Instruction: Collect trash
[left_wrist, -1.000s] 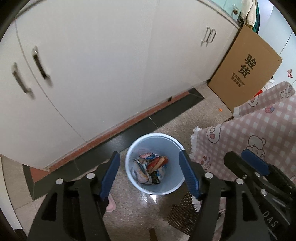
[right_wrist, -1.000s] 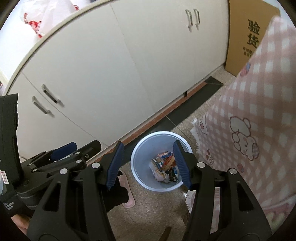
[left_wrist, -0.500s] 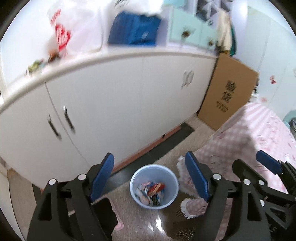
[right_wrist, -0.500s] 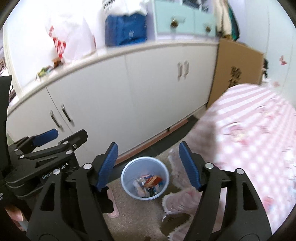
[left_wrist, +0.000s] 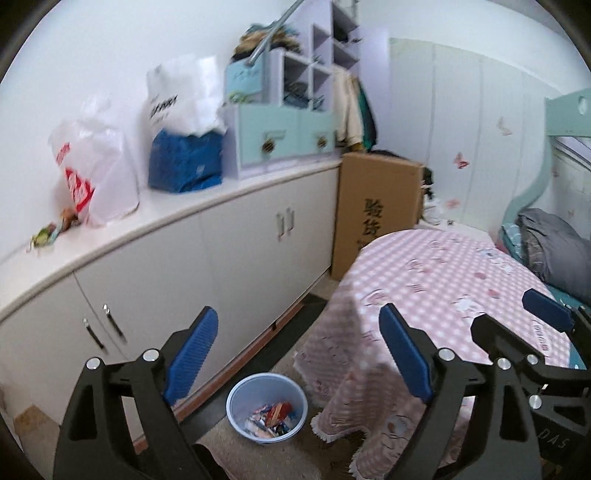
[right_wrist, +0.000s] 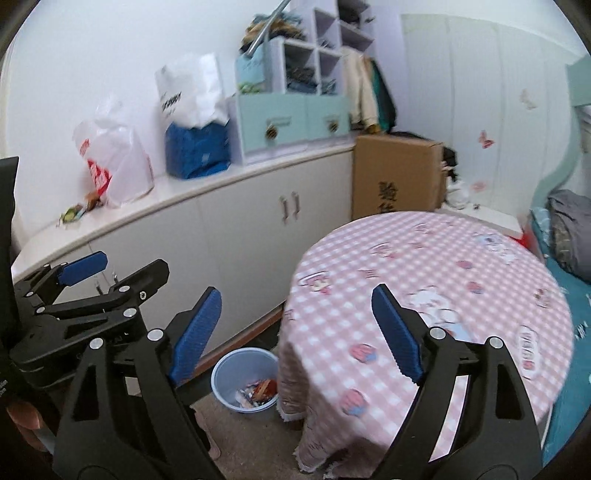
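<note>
A light blue bin (left_wrist: 236, 421) (right_wrist: 221, 376) stands on the floor between the white cabinets and the table, with crumpled wrappers (left_wrist: 273, 415) (right_wrist: 258, 393) inside. My left gripper (left_wrist: 297, 310) hovers high above it, its jaws opening with nothing between them. My right gripper (right_wrist: 295, 291) is also raised, jaws opening and empty, over the edge of the pink checked tablecloth (right_wrist: 424, 277). Each gripper shows in the other's view: the left gripper (right_wrist: 114, 271), the right gripper (left_wrist: 517, 314). Small wrappers (left_wrist: 48, 232) (right_wrist: 74, 214) lie on the counter's left end.
White cabinets (left_wrist: 221, 266) run along the wall, topped by a white plastic bag (left_wrist: 96, 177), a blue bag (left_wrist: 184, 162) and teal drawers (left_wrist: 280, 140). A cardboard box (left_wrist: 376, 199) stands in the corner. A bed (left_wrist: 554, 240) is at right.
Both grippers have risen and tilted up from just above the bin. Their jaws have spread wider. The counter top and the table top have come into view.
</note>
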